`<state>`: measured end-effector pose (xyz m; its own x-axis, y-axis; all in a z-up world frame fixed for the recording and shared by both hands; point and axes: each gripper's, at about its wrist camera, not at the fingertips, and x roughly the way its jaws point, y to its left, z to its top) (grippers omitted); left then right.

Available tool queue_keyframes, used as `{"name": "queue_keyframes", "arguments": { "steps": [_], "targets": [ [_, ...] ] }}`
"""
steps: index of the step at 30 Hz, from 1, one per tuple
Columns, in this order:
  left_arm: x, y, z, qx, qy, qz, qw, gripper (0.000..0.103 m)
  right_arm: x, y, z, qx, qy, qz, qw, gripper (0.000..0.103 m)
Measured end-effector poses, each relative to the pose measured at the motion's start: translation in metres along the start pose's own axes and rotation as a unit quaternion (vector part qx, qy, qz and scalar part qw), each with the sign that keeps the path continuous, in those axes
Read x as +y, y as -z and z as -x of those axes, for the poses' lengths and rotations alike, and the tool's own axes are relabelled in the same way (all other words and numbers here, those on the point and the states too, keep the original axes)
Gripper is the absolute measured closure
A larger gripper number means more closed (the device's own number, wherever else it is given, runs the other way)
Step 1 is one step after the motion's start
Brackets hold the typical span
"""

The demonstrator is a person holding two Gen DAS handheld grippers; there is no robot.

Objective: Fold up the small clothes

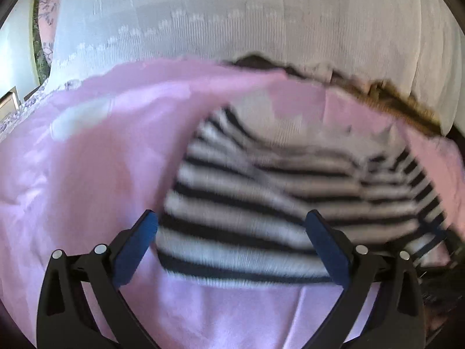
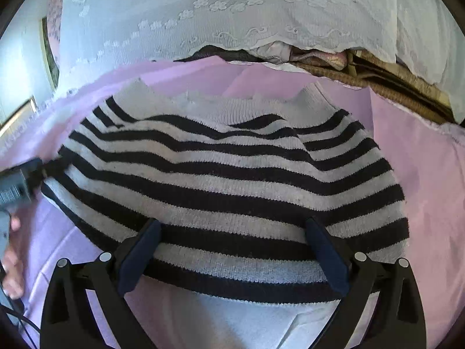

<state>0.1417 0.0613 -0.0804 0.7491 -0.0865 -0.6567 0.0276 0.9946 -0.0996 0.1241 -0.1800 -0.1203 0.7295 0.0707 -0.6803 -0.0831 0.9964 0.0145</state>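
Striped sweater, black and white knit, lies spread on a pink sheet, filling the middle of the right wrist view with its white ribbed collar toward the top of the frame and its hem at the bottom centre; in the left wrist view the same sweater sits centre to right, blurred; the left gripper has its blue-padded fingers spread wide, poised over the hem with nothing between them; the right gripper is likewise wide apart, its pads over the lower stripes, gripping nothing; whether either pad touches the knit cannot be told; at the left edge of the right wrist view the other gripper's grey body sits at the sweater's side, with a hand below it; a white lace curtain hangs across the top of both views; under its hem, upper right, a woven wicker basket shows folded pinkish cloth inside it, details unclear.
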Motion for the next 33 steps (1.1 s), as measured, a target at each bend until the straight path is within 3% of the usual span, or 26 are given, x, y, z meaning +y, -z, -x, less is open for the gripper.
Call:
{"name": "queue_keyframes", "arguments": {
  "steps": [5, 8, 12, 16, 19, 21, 23, 25, 29, 30, 31, 32, 33],
  "targets": [
    [-0.005, -0.040, -0.012, 0.005, 0.057, 0.009, 0.9983, 0.004, -0.005, -0.002, -0.001, 0.001, -0.006, -0.001, 1.000, 0.003],
    [-0.022, -0.056, -0.042, 0.029, 0.095, -0.015, 0.9949, 0.004, -0.003, 0.000, 0.000, 0.004, -0.014, -0.005, 1.000, 0.003],
    [-0.023, -0.045, -0.108, 0.080, 0.058, -0.022, 0.9948, 0.004, -0.005, -0.001, -0.001, 0.006, -0.027, -0.010, 1.000, 0.003],
    [-0.030, -0.042, -0.096, 0.054, 0.044, -0.043, 0.9967, 0.004, -0.009, -0.005, 0.003, -0.005, -0.045, -0.023, 0.999, 0.003],
    [-0.030, -0.044, -0.088, 0.038, 0.035, -0.035, 0.9981, 0.004, -0.027, -0.017, 0.021, -0.052, -0.097, -0.075, 0.991, 0.003],
    [-0.024, -0.054, -0.076, 0.017, 0.049, -0.013, 0.9986, 0.004, -0.042, -0.032, 0.031, -0.083, -0.117, -0.112, 0.983, 0.004],
    [-0.017, -0.066, -0.068, 0.005, 0.076, 0.009, 0.9971, 0.004, -0.061, -0.052, 0.030, -0.099, -0.135, -0.152, 0.974, 0.010],
    [-0.012, -0.074, -0.075, 0.020, 0.088, 0.020, 0.9957, 0.004, -0.082, -0.069, 0.017, -0.109, -0.164, -0.199, 0.960, 0.016],
    [-0.005, -0.068, -0.116, 0.079, 0.059, 0.034, 0.9945, 0.005, -0.122, -0.084, -0.044, -0.074, -0.229, -0.302, 0.922, 0.028],
    [-0.008, -0.068, -0.118, 0.081, 0.050, 0.024, 0.9952, 0.005, -0.131, -0.082, -0.058, -0.063, -0.211, -0.315, 0.923, 0.030],
    [-0.015, -0.067, -0.117, 0.078, 0.035, 0.006, 0.9963, 0.005, -0.138, -0.079, -0.067, -0.056, -0.187, -0.322, 0.926, 0.045],
    [-0.026, -0.065, -0.116, 0.076, 0.016, -0.020, 0.9968, 0.004, -0.146, -0.073, -0.078, -0.045, -0.167, -0.332, 0.927, 0.072],
    [-0.034, -0.062, -0.118, 0.073, -0.003, -0.040, 0.9965, 0.004, -0.158, -0.066, -0.083, -0.037, -0.159, -0.362, 0.918, 0.080]
  ]
}}
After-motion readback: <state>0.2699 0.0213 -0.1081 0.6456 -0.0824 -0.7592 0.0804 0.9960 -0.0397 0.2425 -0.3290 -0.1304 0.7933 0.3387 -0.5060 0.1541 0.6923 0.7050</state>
